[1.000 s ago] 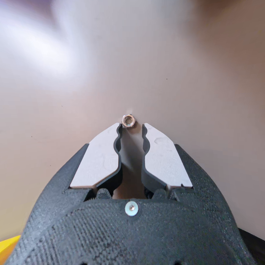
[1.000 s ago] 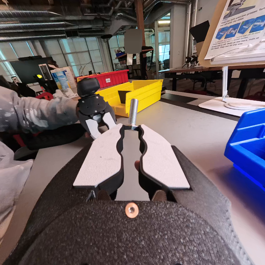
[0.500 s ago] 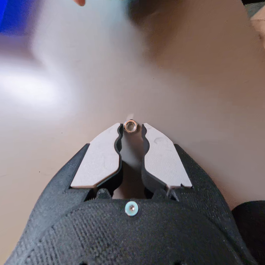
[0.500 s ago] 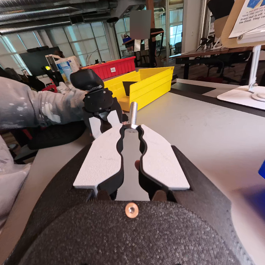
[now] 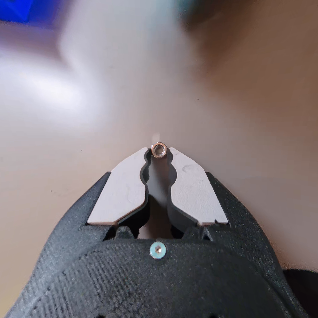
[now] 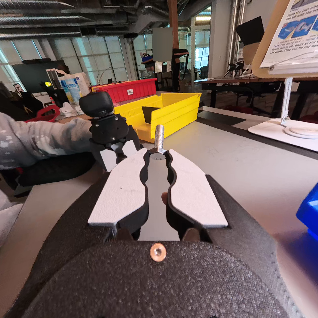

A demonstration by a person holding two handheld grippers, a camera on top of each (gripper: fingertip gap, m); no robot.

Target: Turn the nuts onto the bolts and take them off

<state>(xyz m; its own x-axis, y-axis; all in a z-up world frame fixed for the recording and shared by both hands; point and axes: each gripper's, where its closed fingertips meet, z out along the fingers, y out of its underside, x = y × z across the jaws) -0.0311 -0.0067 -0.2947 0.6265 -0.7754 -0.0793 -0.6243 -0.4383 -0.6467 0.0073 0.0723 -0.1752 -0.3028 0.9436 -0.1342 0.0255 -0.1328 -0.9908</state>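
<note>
Now a small shiny nut [image 5: 159, 151] is pinched at the very tips of the left gripper [image 5: 158, 151], above the table [image 5: 240, 137]. A bolt [image 6: 158, 141] is clamped by its head in the right gripper [image 6: 158, 152], pointing up past the tips.

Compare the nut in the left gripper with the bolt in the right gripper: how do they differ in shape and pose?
The nut is a short hexagonal ring with an open hole; the bolt is a long threaded shaft on a hexagonal head. The nut's hole faces the left wrist camera; the bolt stands upright, thread end up. The left gripper pinches the nut's sides; the right gripper clamps the bolt's head. Both are shiny silver metal, held at the fingertips.
</note>
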